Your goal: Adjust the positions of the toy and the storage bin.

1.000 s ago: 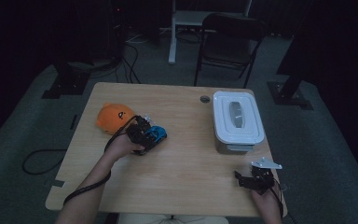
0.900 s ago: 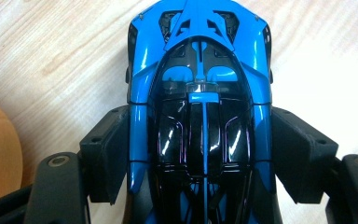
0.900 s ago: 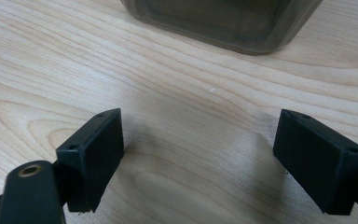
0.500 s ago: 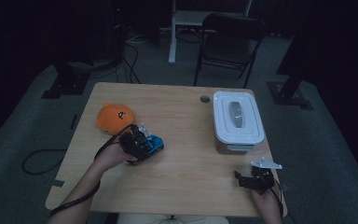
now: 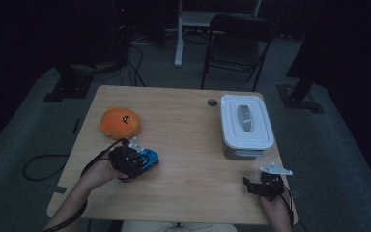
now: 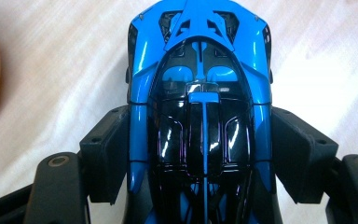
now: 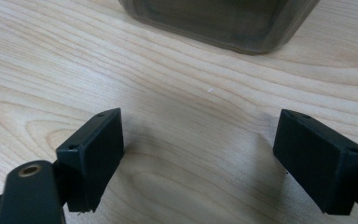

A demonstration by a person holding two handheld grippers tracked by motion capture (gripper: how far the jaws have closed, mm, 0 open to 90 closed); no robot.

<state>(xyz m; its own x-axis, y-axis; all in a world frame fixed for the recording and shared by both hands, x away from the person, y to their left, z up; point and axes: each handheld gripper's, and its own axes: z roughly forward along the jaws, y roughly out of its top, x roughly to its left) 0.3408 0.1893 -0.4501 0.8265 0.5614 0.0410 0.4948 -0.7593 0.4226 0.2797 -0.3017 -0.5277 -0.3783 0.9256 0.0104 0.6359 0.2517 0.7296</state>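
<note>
The left hand-held gripper [image 5: 142,162] pinches a blue toy car [image 6: 200,107], its two black pads pressed against the car's flanks; in the high view the car [image 5: 149,157] sits at the left-front part of the desk [image 5: 188,140], just below an orange plush toy [image 5: 121,122], and whether its wheels touch the wood cannot be told. In the left gripper view the car's rear runs off the bottom edge and its wheels are hidden under the body, while a tan-orange curve is cut off at the left border. The right hand-held gripper [image 7: 200,158] rests near the desk's right-front corner, jaws spread wide over bare wood with nothing between them. The white lidded container [image 5: 246,123] stands well apart from the car; in the right gripper view only its dark lower wall [image 7: 223,23] shows, cropped by the top edge. The room behind is too dim to read.
</note>
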